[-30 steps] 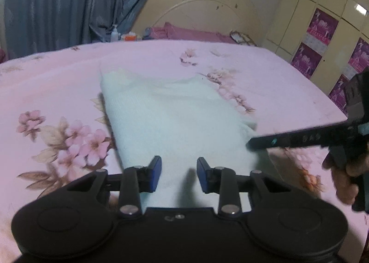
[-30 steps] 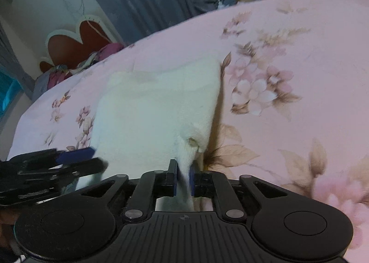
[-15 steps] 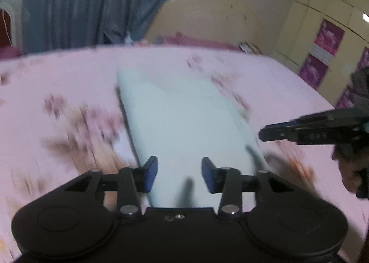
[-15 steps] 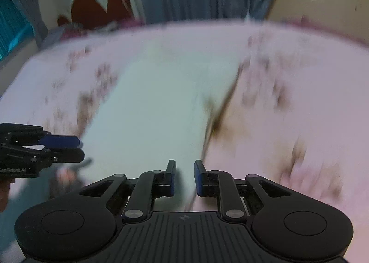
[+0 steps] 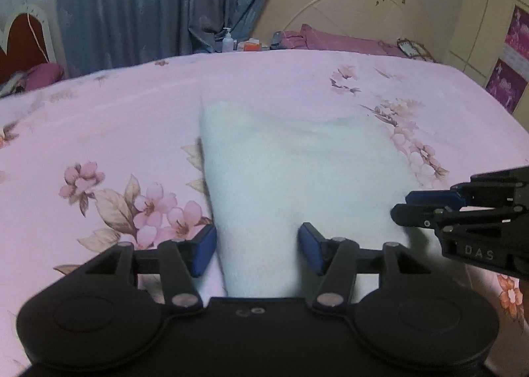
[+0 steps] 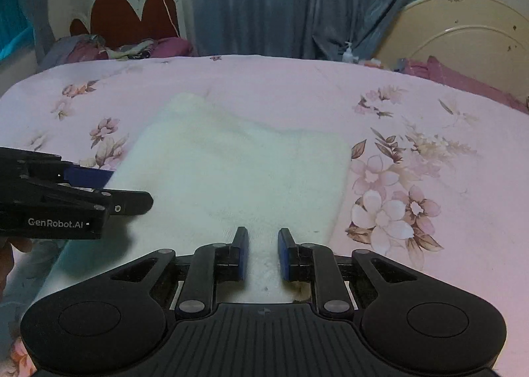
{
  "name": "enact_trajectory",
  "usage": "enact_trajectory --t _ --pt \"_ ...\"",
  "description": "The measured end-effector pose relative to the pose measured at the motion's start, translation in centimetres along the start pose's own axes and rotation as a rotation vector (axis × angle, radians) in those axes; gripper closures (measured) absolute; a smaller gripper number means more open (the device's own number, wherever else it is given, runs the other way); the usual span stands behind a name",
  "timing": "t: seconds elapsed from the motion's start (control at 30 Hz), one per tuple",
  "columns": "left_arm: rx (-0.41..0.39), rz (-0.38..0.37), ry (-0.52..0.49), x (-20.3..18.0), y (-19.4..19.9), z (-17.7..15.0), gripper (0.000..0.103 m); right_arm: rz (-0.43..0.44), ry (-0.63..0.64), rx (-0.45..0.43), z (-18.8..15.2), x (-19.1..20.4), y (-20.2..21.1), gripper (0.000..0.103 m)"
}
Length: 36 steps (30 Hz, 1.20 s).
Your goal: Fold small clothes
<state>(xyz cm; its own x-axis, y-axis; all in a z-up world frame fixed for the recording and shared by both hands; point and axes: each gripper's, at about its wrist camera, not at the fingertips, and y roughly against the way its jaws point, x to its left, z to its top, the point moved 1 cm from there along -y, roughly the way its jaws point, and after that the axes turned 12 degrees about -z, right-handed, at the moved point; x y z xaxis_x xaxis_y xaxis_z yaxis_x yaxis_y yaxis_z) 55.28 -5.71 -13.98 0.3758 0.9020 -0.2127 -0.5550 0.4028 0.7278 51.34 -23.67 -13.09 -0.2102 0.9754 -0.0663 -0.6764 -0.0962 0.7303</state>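
The pale, fluffy folded cloth looks soft, light and floppy to me, so I'd pinch it at a near corner or edge, not the middle. It lies flat on my pink floral bedsheet, long axis running away from me toward the cream headboard, near end right under my tools. My left gripper is spread wide over the near edge, holding nothing. My right gripper is parted more narrowly and is empty too.
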Motion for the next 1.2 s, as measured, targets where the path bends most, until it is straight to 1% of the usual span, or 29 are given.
enact_trajectory --t 0.03,0.07,0.1,0.13,0.17,0.2,0.23,0.27,0.3,0.5,0.6,0.63,0.67,0.7,0.73,0.77,0.8,0.9,0.97,1.0,1.07,1.1,1.17,1.2 --pt "-0.009 0.004 -0.010 -0.3 0.6 0.0 0.050 -0.006 0.007 0.000 0.2 0.1 0.3 0.085" --pt "-0.017 0.008 -0.016 -0.5 1.1 0.0 0.044 -0.011 -0.001 -0.016 0.4 0.1 0.9 0.085" --pt "-0.024 0.011 -0.015 -0.5 1.3 0.0 0.038 0.000 -0.020 -0.058 0.7 -0.1 1.8 0.085" --pt "-0.030 0.002 -0.011 -0.3 1.1 -0.1 0.024 0.013 -0.038 -0.088 0.9 -0.3 2.3 0.085" --pt "-0.028 -0.005 -0.010 -0.1 0.8 -0.2 0.021 0.021 -0.049 -0.101 1.1 -0.3 2.4 0.085" --pt "-0.006 0.001 -0.009 -0.1 0.2 -0.2 0.025 0.021 -0.045 -0.094 1.3 0.0 1.9 0.085" --pt "0.015 0.006 -0.003 -0.2 -0.2 -0.4 0.026 0.014 -0.030 -0.067 1.3 0.2 1.2 0.085" --pt "0.019 -0.001 0.009 -0.1 -0.4 -0.5 0.026 -0.012 -0.004 -0.006 1.1 0.5 -0.1 0.085" --pt "0.016 0.003 0.020 -0.1 -0.5 -0.6 0.026 -0.018 0.007 0.006 0.9 0.6 -0.7 0.085" --pt "0.020 0.020 0.032 -0.2 -0.6 -0.6 0.025 -0.010 0.022 0.002 1.0 0.4 -0.7 0.085" --pt "0.026 0.033 0.027 -0.3 -0.4 -0.5 0.023 0.015 0.003 0.009 1.2 -0.4 -0.3 0.085" --pt "0.028 0.043 0.024 -0.4 -0.2 -0.4 0.023 0.013 -0.022 0.002 1.3 -0.8 0.3 0.085" --pt "0.027 0.052 0.020 -0.5 0.1 -0.2 0.023 0.007 -0.061 -0.015 1.4 -1.6 0.9 0.065" --pt "0.023 0.054 0.017 -0.6 0.5 -0.2 0.023 0.014 -0.093 -0.041 1.3 -2.4 1.6 0.017" --pt "0.019 0.050 0.019 -0.5 0.8 -0.2 0.022 0.054 -0.126 -0.074 1.1 -3.4 2.3 0.008" --pt "0.013 0.041 0.029 -0.3 1.2 -0.2 0.022 0.107 -0.177 -0.070 0.9 -4.7 2.6 0.008" --pt "0.002 0.017 0.055 0.2 1.5 -0.2 0.022 0.141 -0.223 -0.049 0.8 -5.7 2.5 0.012" --pt "-0.005 -0.061 0.169 2.0 1.7 -0.4 0.024 0.253 -0.395 0.047 -0.1 -9.1 0.9 0.025" --pt "-0.002 -0.109 0.244 3.1 1.5 -0.7 0.027 0.360 -0.500 0.118 -1.0 -10.6 -0.7 0.030" --pt "0.006 -0.131 0.285 3.7 1.2 -0.9 0.027 0.395 -0.527 0.139 -1.2 -10.9 -1.2 0.031" --pt "0.023 -0.148 0.342 4.5 0.8 -1.2 0.029 0.431 -0.573 0.174 -1.8 -11.3 -2.3 0.031" --pt "0.026 -0.170 0.373 4.9 0.5 -1.5 0.029 0.456 -0.603 0.195 -2.2 -11.6 -2.9 0.031" --pt "0.021 -0.199 0.422 5.4 0.3 -1.8 0.030 0.504 -0.663 0.233 -3.0 -12.1 -4.0 0.032" --pt "0.017 -0.211 0.441 5.7 0.2 -1.9 0.030 0.513 -0.674 0.242 -3.2 -12.1 -4.5 0.034"
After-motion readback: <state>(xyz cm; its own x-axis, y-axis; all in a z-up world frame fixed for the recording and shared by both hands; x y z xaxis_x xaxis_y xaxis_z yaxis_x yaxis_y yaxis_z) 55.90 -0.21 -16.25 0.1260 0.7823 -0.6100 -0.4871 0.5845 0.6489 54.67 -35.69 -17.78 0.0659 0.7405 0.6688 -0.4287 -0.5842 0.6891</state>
